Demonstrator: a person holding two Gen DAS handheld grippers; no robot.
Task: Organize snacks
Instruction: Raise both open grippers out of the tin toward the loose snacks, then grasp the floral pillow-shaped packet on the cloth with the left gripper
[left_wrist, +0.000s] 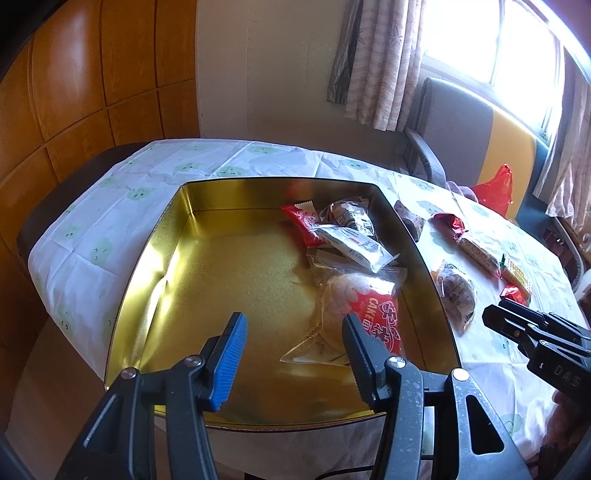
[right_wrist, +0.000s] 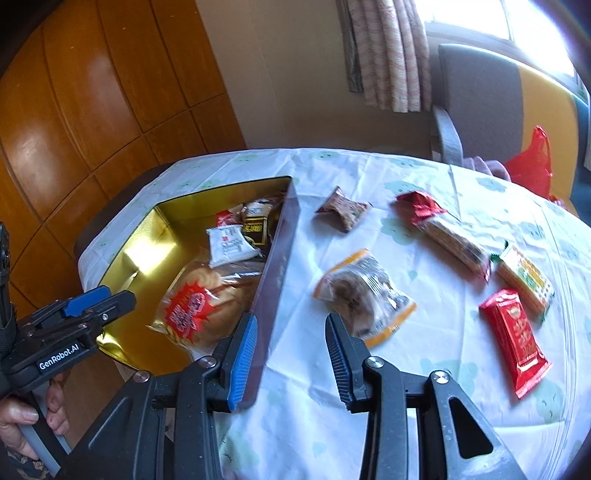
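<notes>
Right gripper (right_wrist: 290, 345), jaws apart and empty, is nearing the bun (right_wrist: 364, 297) on the bench (right_wrist: 295, 424); left gripper (left_wrist: 295, 354), jaws likewise apart, is waiting over the tin (left_wrist: 236, 273).

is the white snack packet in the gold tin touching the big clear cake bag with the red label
Touching. In the left wrist view the white snack packet lies across the top edge of the clear cake bag inside the gold tin.

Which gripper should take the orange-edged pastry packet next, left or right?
Right. The right gripper is open and empty beside the pastry packet on the tablecloth, outside the gold tin. The left gripper is over the tin, farther away.
</notes>
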